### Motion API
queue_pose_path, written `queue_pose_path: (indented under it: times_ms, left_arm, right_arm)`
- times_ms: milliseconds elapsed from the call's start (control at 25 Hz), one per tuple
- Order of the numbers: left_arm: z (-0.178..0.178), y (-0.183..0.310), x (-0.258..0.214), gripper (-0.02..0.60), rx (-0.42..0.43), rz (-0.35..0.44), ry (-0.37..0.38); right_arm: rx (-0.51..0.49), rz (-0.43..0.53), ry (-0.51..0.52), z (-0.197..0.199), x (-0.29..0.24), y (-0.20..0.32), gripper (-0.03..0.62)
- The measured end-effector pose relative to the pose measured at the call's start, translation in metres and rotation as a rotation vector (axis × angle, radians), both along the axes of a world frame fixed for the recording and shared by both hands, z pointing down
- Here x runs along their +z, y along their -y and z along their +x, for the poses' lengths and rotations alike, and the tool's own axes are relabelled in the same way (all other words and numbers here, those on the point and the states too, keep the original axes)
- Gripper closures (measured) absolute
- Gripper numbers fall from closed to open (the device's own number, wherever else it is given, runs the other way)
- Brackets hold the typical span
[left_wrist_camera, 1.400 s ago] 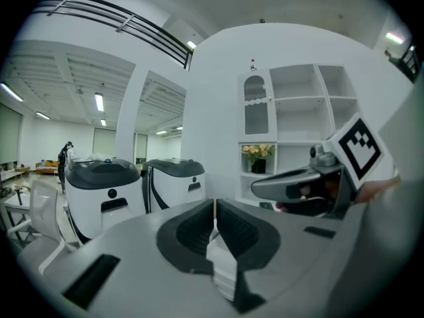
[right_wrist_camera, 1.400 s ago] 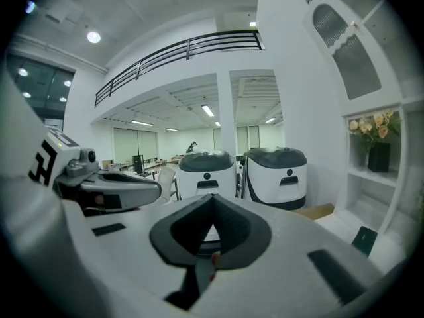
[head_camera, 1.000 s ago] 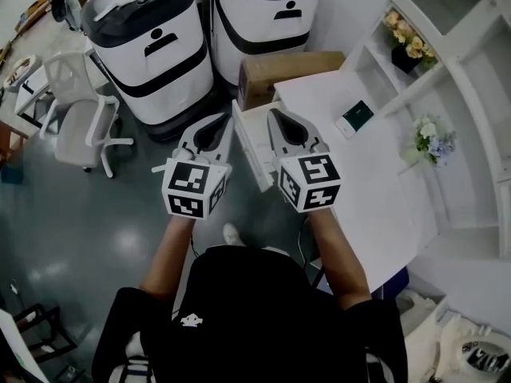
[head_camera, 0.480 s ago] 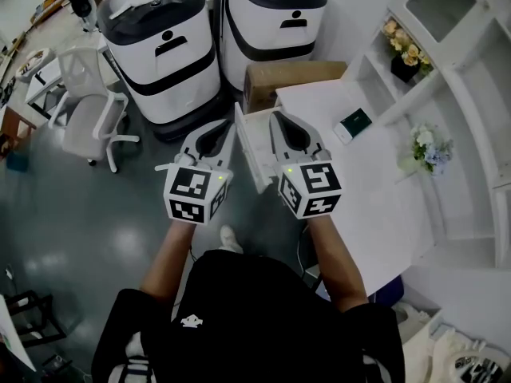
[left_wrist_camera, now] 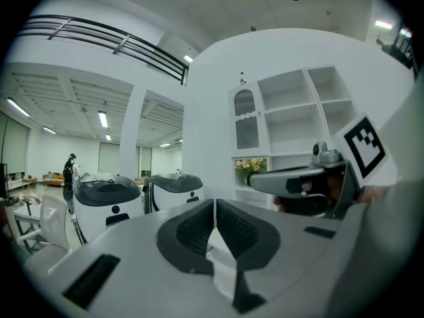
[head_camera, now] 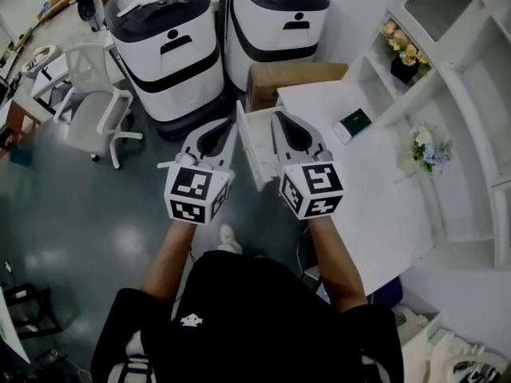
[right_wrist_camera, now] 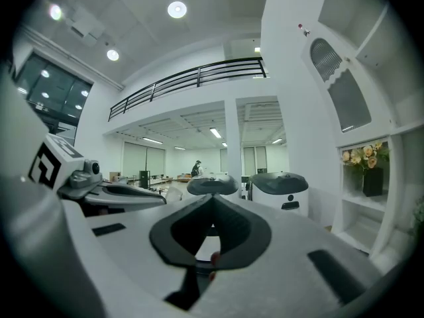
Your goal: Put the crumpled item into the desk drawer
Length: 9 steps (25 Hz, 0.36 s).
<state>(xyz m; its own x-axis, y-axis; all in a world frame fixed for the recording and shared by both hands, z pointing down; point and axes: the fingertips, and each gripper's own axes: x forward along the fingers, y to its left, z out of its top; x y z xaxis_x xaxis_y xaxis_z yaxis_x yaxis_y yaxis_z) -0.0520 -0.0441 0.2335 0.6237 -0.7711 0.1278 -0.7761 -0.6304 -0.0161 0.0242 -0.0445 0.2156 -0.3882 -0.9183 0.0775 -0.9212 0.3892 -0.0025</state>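
Note:
The white desk (head_camera: 375,190) has its drawer (head_camera: 247,152) pulled out at the near left end. My left gripper (head_camera: 226,128) hangs just left of the drawer front with its jaws together and nothing in them; in the left gripper view (left_wrist_camera: 214,205) the dark pads meet. Over the drawer's right side, my right gripper (head_camera: 276,118) is shut and empty, and the right gripper view (right_wrist_camera: 212,201) confirms it. No crumpled item shows in any view; the grippers hide most of the drawer's inside.
A cardboard box (head_camera: 292,78) sits behind the drawer, with two white machines (head_camera: 168,46) beyond it. A green phone-like item (head_camera: 354,124) lies on the desk. Flowers (head_camera: 427,148) stand on the shelves at right. A white chair (head_camera: 92,110) is at left.
The head view has shifted slightly. Both grippers stay shut and hold nearly the same place by the drawer.

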Motion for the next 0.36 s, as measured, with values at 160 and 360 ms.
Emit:
queue_pose_path:
  times_ms: [160, 360]
  left_arm:
    - [0.001, -0.005, -0.003, 0.568, -0.005, 0.007, -0.003]
    - [0.004, -0.013, -0.006, 0.568, 0.002, 0.0, -0.029]
  right_arm:
    - [-0.003, 0.007, 0.001, 0.001, -0.003, -0.006, 0.599]
    - [-0.008, 0.009, 0.0, 0.004, -0.004, -0.013, 0.599]
